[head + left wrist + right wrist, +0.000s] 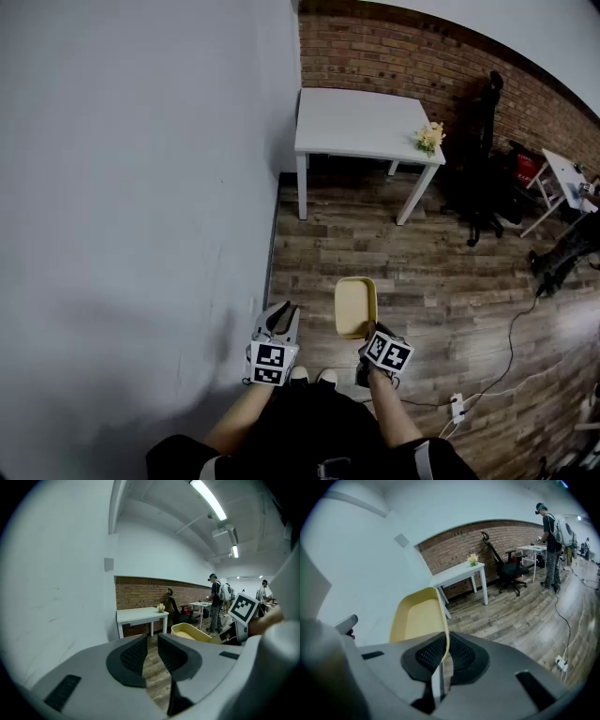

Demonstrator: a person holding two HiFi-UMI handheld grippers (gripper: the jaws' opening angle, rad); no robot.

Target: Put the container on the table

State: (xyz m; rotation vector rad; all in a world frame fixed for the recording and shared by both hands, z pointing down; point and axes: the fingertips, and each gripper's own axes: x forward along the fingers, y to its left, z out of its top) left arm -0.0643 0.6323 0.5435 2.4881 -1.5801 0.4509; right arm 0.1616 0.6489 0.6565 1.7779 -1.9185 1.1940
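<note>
Container (pixel 415 618) wall between right gripper (pixel 446 645) jaws

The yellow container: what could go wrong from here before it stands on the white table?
1. The right gripper pinches the container only by one thin wall, and the left gripper is empty, so it may tilt or slip out.
2. The flowers stand near the right front corner of the table; the container could knock them over if set down there.
</note>
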